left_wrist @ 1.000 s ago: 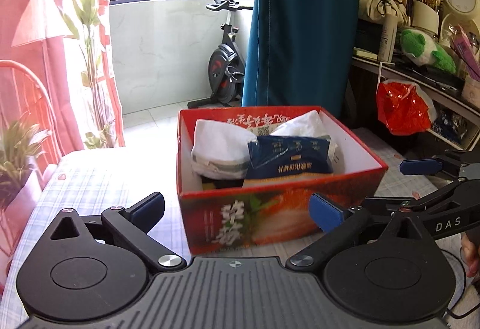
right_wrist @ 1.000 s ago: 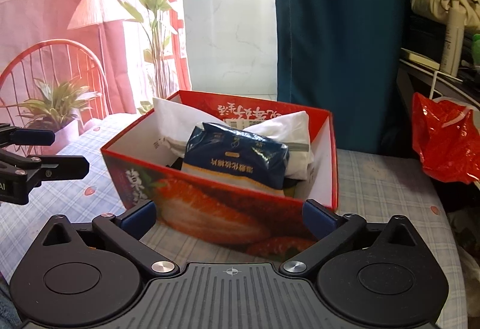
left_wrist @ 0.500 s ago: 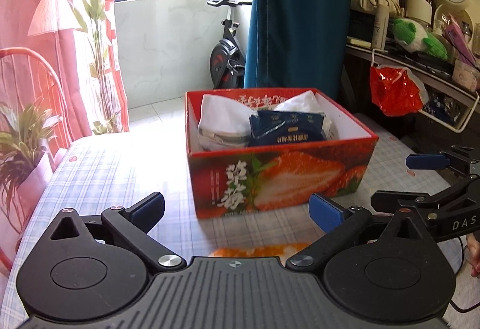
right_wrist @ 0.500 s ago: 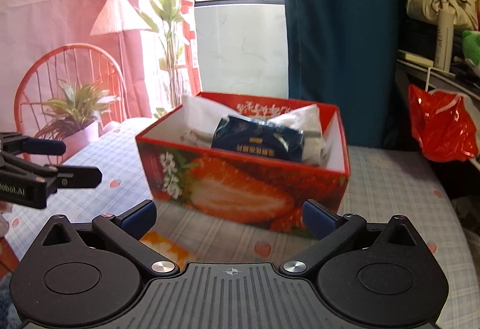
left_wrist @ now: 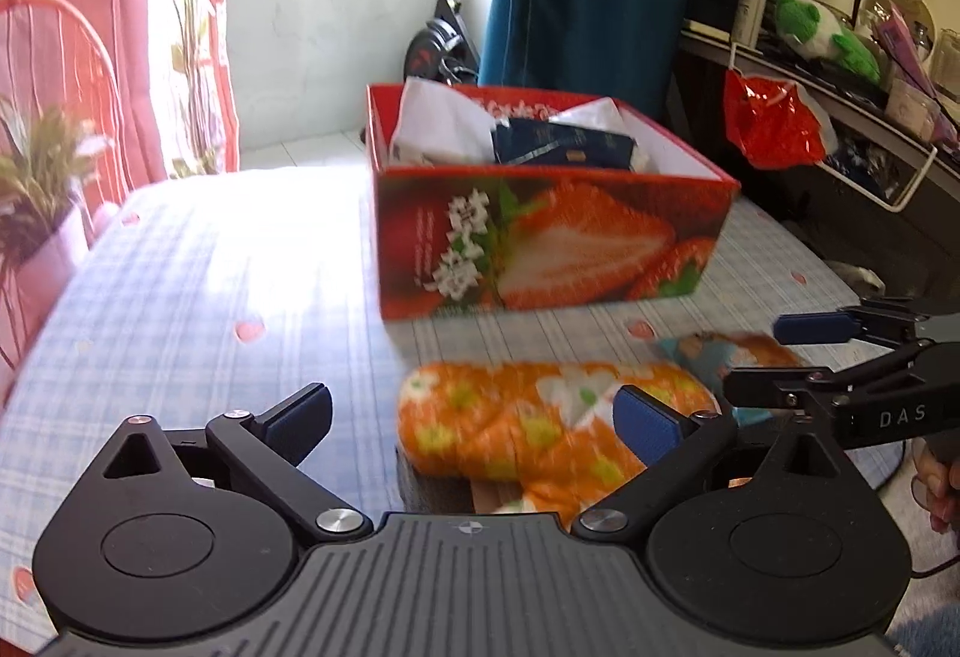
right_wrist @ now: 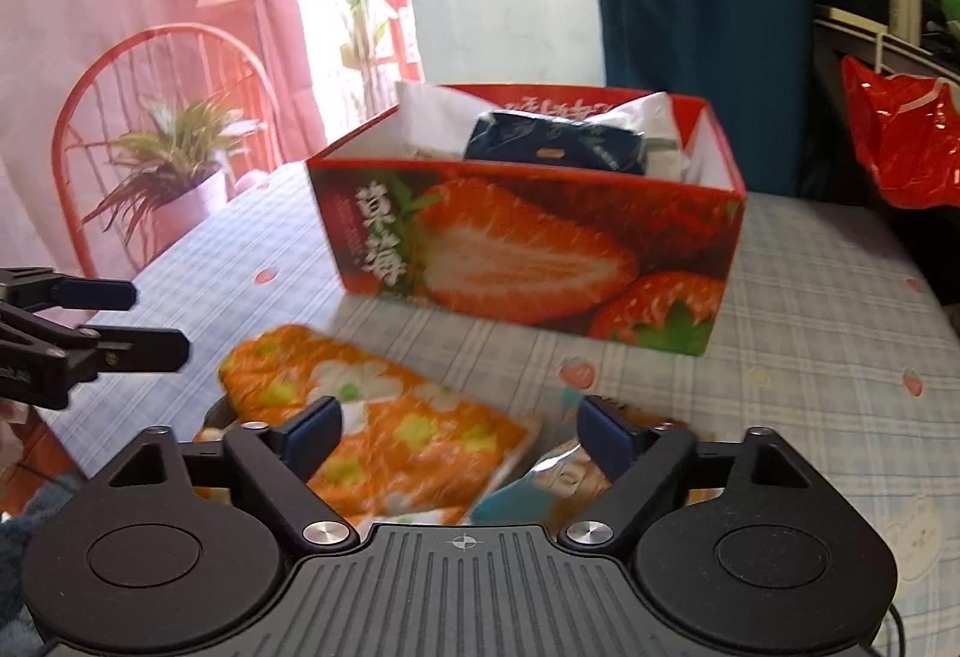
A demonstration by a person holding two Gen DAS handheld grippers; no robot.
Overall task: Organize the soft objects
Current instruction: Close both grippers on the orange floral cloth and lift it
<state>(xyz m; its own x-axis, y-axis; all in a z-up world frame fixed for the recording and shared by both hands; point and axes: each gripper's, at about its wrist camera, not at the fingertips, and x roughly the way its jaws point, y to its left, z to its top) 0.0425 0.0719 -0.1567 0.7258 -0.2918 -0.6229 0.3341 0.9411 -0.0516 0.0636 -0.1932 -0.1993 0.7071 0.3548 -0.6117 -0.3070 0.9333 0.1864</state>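
A red strawberry-print box [left_wrist: 552,249] [right_wrist: 528,249] stands on the checked tablecloth and holds white soft packs [left_wrist: 441,126] and a dark blue pack [left_wrist: 561,147] [right_wrist: 555,147]. In front of it lies an orange floral soft pack [left_wrist: 516,417] [right_wrist: 384,417], with a small teal pack [left_wrist: 708,357] [right_wrist: 540,483] beside it. My left gripper [left_wrist: 474,411] [right_wrist: 138,324] hangs open over the orange pack's left part. The jaws of my right gripper [right_wrist: 461,429] [left_wrist: 798,351] are closing above both packs; the pads do not press on anything.
A potted plant [right_wrist: 174,171] and a red wire chair [right_wrist: 162,117] stand off the table's left edge. A red plastic bag [left_wrist: 774,123] hangs from a cluttered shelf on the right. A teal curtain and an exercise bike [left_wrist: 444,27] are behind.
Both grippers have drawn back from the box and sunk lower. The orange and teal packs have come into view under them. The right jaws have narrowed.
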